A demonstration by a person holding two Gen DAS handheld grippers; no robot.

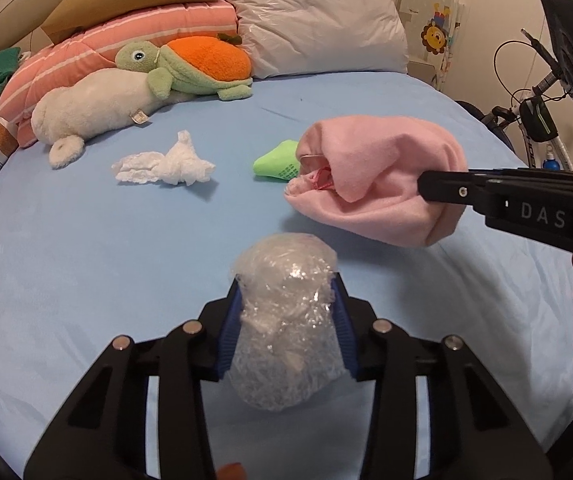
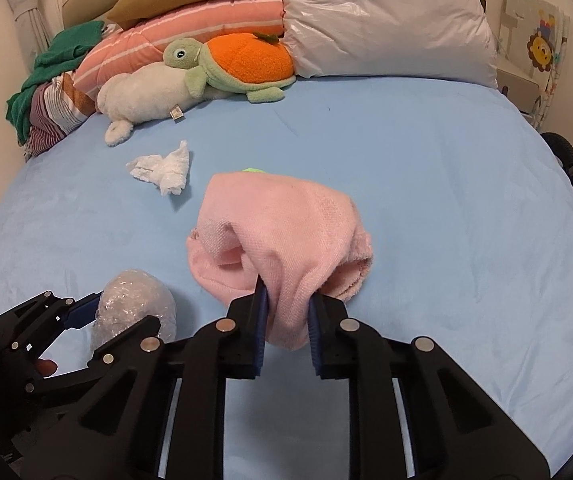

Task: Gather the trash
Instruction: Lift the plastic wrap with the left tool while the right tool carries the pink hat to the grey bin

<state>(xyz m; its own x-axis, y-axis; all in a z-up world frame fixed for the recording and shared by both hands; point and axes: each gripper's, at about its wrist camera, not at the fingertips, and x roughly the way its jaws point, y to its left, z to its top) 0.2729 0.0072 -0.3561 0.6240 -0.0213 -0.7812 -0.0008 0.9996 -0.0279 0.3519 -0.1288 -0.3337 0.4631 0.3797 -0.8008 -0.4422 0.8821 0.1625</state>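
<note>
Stock of the bed as I see it from both wrist cameras.

Item one: left gripper (image 1: 286,316). Its jaws are clenched on a ball of crumpled clear plastic wrap (image 1: 286,320), the blue pads pressing both flanks. The ball sits at the near end of the blue sheet (image 1: 86,248); I cannot tell whether it is lifted clear of it.

Item two: right gripper (image 2: 286,320). Its jaws are pinched on a fold of a pink cloth (image 2: 282,232), which bunches up ahead of the fingers. The cloth reads as clothing, not litter, so I judge I am shifting it aside.

Item three: a crumpled white tissue (image 1: 166,164), lying loose on the sheet, well apart from both grippers, towards the pillows. Trash not yet gathered.

Item four: a green sock (image 1: 276,164), partly tucked behind the pink cloth. Not trash, I reckon.

Item five: a white plush toy (image 1: 90,112) and a green turtle toy (image 1: 190,66) by the pillows. To be left alone.

Step in hand: first piece of trash secured on the left. No bin shows in either view. The next move calls for carrying the plastic off without loosening the grip, setting the cloth down, then reaching for the tissue.
</note>
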